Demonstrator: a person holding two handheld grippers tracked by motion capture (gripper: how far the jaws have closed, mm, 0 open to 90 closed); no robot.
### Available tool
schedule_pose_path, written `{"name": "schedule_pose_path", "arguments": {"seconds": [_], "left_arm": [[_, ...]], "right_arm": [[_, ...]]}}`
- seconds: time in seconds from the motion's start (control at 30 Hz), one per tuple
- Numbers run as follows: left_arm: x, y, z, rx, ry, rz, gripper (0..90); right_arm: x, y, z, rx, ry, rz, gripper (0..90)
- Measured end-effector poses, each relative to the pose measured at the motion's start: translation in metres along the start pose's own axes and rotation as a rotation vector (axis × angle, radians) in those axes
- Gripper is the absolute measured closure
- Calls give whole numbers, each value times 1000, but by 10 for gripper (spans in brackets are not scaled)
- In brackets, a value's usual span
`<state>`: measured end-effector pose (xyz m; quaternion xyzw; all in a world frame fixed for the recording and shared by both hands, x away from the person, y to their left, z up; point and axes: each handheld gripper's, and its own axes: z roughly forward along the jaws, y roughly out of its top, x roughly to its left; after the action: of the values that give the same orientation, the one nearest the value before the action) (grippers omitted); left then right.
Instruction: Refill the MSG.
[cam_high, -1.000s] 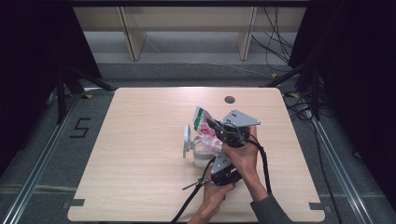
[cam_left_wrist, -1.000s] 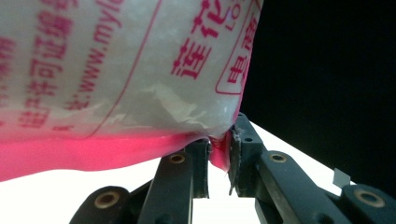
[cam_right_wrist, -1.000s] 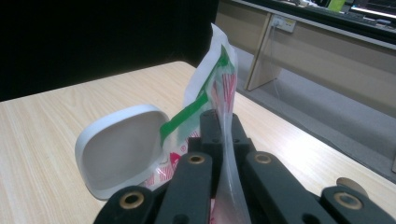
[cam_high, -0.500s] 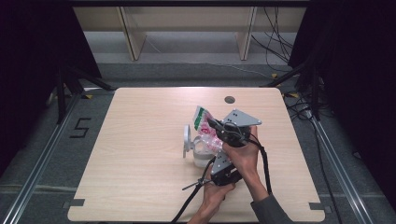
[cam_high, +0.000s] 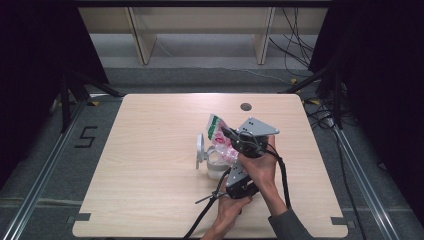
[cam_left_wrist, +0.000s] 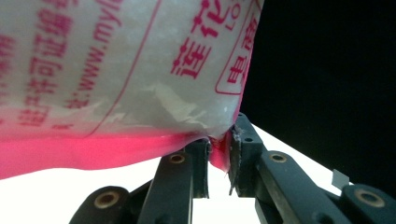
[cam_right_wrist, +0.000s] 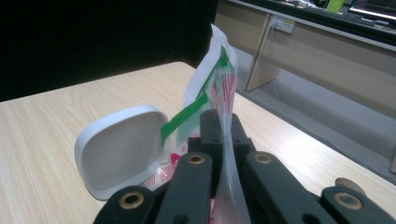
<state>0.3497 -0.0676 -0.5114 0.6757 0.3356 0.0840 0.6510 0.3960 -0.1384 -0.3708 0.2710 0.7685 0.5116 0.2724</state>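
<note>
Pale wooden table (cam_high: 150, 165), dark curtains at either side. My right gripper (cam_right_wrist: 223, 125) pinches the upper edge of the plastic bag (cam_high: 218, 134), held upright near the table's middle. My left gripper (cam_left_wrist: 218, 148) pinches the bag's pink lower corner. Just beside the bag stands a white lidded container (cam_high: 210, 160), lid open.

plastic bag (cam_high: 219, 136) above the tub (cam_high: 216, 169), open lid (cam_high: 200, 149) to its left, on the table (cam_high: 150, 150)
</note>
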Motion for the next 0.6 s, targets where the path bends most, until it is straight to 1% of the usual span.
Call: {"name": "schedule_pose_path", "arguments": {"seconds": [0.03,0.07,0.1,0.13,0.17,0.2,0.23,0.27,0.3,0.33,0.37,0.4,0.43,0.47,0.5,0.53,0.6], "left_arm": [[0,0,0,3,1,1,793],[0,0,0,2,1,1,793],[0,0,0,4,1,0,793],[0,0,0,-2,0,-2,793],[0,0,0,-5,-2,-3,792],[0,0,0,-3,-3,-1,792],[0,0,0,-6,-11,1,792],[0,0,0,-7,-8,1,792],[0,0,0,0,-1,-1,792],[0,0,0,-2,-2,-1,792],[0,0,0,-3,-2,-3,792],[0,0,0,-2,-2,-1,792],[0,0,0,-4,-9,0,792],[1,0,0,-6,-12,0,792],[1,0,0,-9,-14,-3,792],[0,0,1,-9,-10,-5,792],[0,0,1,-10,-16,-4,792]], "right_arm": [[-1,0,0,3,4,-4,900],[1,0,0,15,8,18,900],[1,-1,0,7,1,14,900],[0,0,0,9,8,-5,900],[2,0,-1,22,12,12,900],[1,0,0,0,-8,-3,900],[1,0,0,-2,-5,5,900],[0,0,0,-1,0,-2,900],[1,0,0,4,0,8,900],[1,0,-1,15,0,-4,900],[2,0,1,16,13,3,900],[3,0,1,8,-1,0,900],[3,0,1,11,7,22,900],[3,0,-1,24,11,26,900],[2,0,-1,11,0,11,900],[2,0,-1,20,9,9,900],[2,1,0,16,5,-11,900]]}}
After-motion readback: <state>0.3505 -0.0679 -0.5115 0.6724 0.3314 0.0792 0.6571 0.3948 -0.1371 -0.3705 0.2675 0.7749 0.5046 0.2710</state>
